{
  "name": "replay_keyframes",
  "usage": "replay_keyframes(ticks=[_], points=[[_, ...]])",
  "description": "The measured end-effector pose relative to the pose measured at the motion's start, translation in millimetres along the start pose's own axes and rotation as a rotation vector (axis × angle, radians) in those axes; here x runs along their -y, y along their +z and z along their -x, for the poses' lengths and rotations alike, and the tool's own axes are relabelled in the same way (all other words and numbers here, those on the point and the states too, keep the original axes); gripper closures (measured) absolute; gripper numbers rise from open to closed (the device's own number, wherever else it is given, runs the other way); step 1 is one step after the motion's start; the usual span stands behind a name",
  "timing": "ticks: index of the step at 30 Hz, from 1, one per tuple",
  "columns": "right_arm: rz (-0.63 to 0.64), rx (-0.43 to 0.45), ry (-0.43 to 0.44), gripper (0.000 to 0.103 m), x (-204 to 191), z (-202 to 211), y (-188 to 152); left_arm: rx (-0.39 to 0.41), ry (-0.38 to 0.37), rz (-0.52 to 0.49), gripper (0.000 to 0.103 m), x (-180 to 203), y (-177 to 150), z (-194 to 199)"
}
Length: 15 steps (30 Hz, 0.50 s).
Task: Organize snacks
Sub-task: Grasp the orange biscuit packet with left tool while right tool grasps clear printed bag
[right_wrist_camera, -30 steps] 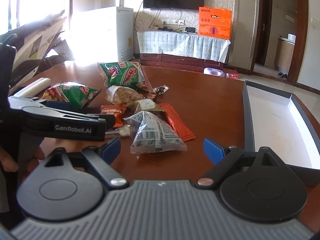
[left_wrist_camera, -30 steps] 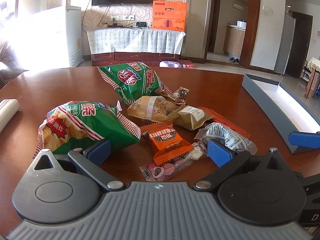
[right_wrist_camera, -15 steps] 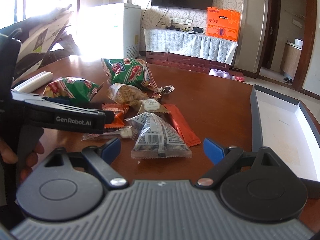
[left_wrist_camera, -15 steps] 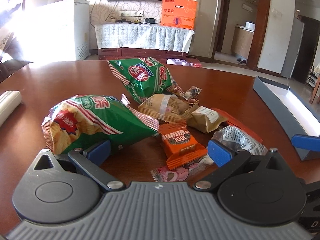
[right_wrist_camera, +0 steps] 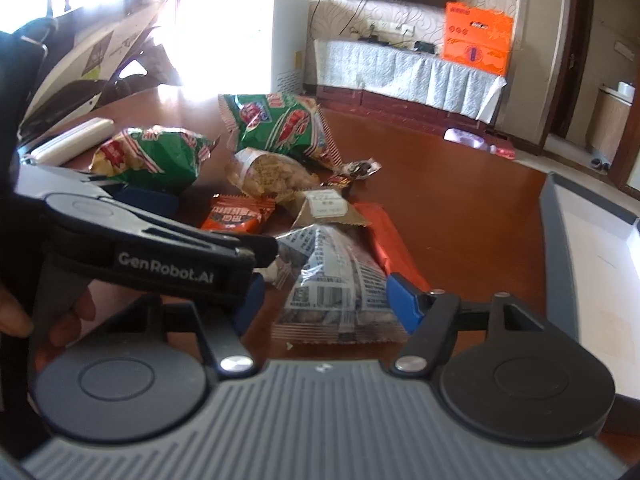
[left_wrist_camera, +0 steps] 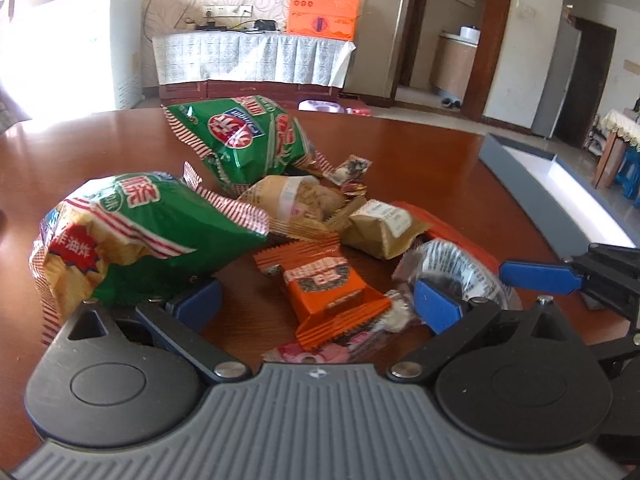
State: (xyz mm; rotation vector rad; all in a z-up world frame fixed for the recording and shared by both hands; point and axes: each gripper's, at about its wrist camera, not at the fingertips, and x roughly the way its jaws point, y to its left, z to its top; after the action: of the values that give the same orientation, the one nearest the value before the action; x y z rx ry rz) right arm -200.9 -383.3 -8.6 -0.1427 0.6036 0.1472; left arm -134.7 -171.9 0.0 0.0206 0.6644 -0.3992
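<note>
Near green chip bag (left_wrist_camera: 140, 236): far left of the pile on the worktop (left_wrist_camera: 432, 168), lying on its side, puffy; one corner sits over the left pad.
Left hand-held gripper (left_wrist_camera: 316, 304): released, jaws wide. Orange wrapped snack (left_wrist_camera: 328, 284) lies between the blue pads w/o touching them; pink wrapper (left_wrist_camera: 316, 354) just under it, at the gripper body.
Far green chip bag (left_wrist_camera: 240, 140): behind the near one, tilted, top end toward the room.
Tan pastry pack (left_wrist_camera: 300, 204): mid pile, touching both green bags' edges.
Small olive-brown pack (left_wrist_camera: 380, 226): just right of the pastry, white label up.
Candy in dark twist wrap (left_wrist_camera: 352, 170): behind the pastry, small.
Clear printed peanut bag (right_wrist_camera: 340, 280): right of ctr, between the right gripper's pads.
Right hand-held gripper (right_wrist_camera: 324, 300): jaws closing on the peanut bag; right pad at the bag's edge, left pad partly hidden by the other gripper, so firm contact can't be told.
Long orange-red bar (right_wrist_camera: 384, 240): beside the peanut bag, partly under it.
Grey tray w/ white inside (right_wrist_camera: 548, 216): far right on the worktop, apart from the pile.
</note>
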Motion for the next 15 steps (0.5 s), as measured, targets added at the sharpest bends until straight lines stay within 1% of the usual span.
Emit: replay_keyframes(ticks=[1,3,5,7,8,10,12,14,15], points=[[0.012,-0.001,-0.002,0.036,-2,-2,0,-0.003,0.007,0.003,0.000,-2,1,-3],[0.022,-0.001,0.001,0.036,-3,-5,1,-0.007,0.056,0.024,0.000,-10,3,-9],[0.014,0.000,0.005,0.037,-1,-4,2,-0.011,0.068,0.081,0.000,-20,5,-12],[0.012,-0.007,-0.022,0.038,2,-3,1,-0.007,0.082,0.094,0.000,-23,5,-13],[0.004,-0.008,-0.025,0.038,4,-2,1,-0.009,0.068,0.084,0.000,-22,5,-13],[-0.006,0.004,-0.005,0.038,6,1,1,-0.013,0.042,0.034,0.000,-14,4,-14],[0.000,0.003,0.009,0.038,4,0,1,0.002,0.049,-0.007,0.000,-7,5,-14],[0.018,0.002,-0.005,0.038,1,-4,1,-0.003,0.040,0.003,0.000,-6,6,-17],[0.022,0.003,-0.007,0.038,0,-6,1,-0.001,0.037,0.006,0.004,-6,6,-17]])
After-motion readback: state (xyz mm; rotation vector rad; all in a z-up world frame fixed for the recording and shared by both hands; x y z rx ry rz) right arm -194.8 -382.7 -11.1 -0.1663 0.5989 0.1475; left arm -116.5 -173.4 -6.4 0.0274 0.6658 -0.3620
